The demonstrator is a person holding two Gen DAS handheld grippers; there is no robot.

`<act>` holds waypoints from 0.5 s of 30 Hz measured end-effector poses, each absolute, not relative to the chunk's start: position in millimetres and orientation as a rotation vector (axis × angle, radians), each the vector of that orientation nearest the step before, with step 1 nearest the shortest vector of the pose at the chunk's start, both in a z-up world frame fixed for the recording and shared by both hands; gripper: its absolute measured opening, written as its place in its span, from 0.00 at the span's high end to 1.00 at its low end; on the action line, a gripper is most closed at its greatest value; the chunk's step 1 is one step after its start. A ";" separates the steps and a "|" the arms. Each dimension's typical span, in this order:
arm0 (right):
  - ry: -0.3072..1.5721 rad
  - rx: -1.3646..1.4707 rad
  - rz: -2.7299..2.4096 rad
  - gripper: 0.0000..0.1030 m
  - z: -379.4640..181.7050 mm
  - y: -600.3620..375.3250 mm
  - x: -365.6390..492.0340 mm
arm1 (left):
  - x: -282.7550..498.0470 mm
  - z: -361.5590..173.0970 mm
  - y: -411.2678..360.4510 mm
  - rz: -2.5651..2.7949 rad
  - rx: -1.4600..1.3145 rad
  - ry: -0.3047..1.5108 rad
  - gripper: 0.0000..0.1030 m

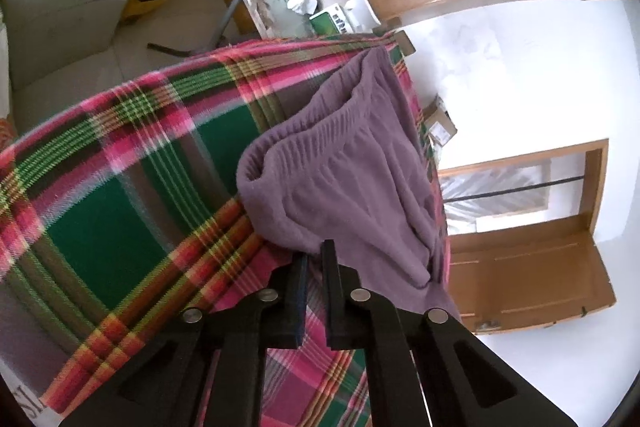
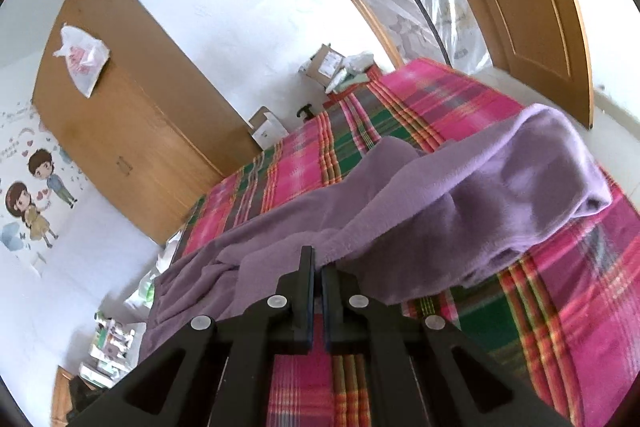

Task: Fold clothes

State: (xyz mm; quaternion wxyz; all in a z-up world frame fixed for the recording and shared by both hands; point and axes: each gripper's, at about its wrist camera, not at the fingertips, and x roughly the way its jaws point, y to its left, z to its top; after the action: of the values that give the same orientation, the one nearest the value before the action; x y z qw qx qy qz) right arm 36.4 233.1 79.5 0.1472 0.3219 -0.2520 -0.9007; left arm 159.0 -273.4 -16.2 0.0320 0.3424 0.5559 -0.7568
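Purple fleece trousers (image 1: 352,163) are lifted off the plaid bed cover (image 1: 120,187), bunched, no flat fold seen. An edge is pinched by the left gripper (image 1: 316,259) and right gripper (image 2: 316,267), jaws nrly closed; fold prob. mid-way.

One purple garment (image 1: 344,163), one plaid blanket (image 1: 120,195), two claws, one wardrobe (image 2: 132,131).

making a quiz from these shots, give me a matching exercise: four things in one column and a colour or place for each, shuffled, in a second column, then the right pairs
Things:
1. pants
2. blanket
3. wardrobe
4. plastic bag

Colour or place:
A. pink and green plaid
B. on top of the wardrobe
C. plain purple, lying on the blanket
D. brown wood, against the white wall

Pairs: 1-C, 2-A, 3-D, 4-B
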 end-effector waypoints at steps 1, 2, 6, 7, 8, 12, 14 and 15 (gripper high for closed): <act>-0.716 0.920 -2.599 0.97 81.1 232.5 40.4 | 159.6 -15.8 -274.5 -2.332 1.050 1.712 0.95; -0.706 0.913 -2.607 0.97 82.8 232.0 44.4 | 159.8 -16.3 -274.8 -2.330 1.049 1.713 0.95; -0.736 0.916 -2.616 0.97 80.7 239.8 55.3 | 161.7 -15.5 -273.8 -2.332 1.072 1.668 0.95; -0.754 0.925 -2.611 0.97 78.3 241.7 57.4 | 162.9 -14.8 -274.3 -2.330 1.072 1.655 0.92; -0.772 0.938 -2.605 0.97 75.2 243.5 60.0 | 164.0 -14.2 -274.8 -2.327 1.071 1.643 0.89; -0.788 0.972 -2.600 0.97 66.5 246.6 70.9 | 168.6 -11.6 -276.8 -2.318 1.069 1.593 0.81; -0.800 0.983 -2.596 0.97 62.3 249.2 75.8 | 168.7 -13.1 -279.3 -2.303 1.054 1.617 0.74; -0.804 0.990 -2.598 0.97 60.2 250.5 77.3 | 168.4 -14.1 -280.5 -2.293 1.043 1.629 0.73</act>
State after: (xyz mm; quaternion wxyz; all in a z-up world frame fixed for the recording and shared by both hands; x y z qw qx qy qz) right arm 77.3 250.5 60.2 0.1236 0.3393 -0.2756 -0.8908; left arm 168.4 -280.5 -14.1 0.0708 0.3470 0.5415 -0.7625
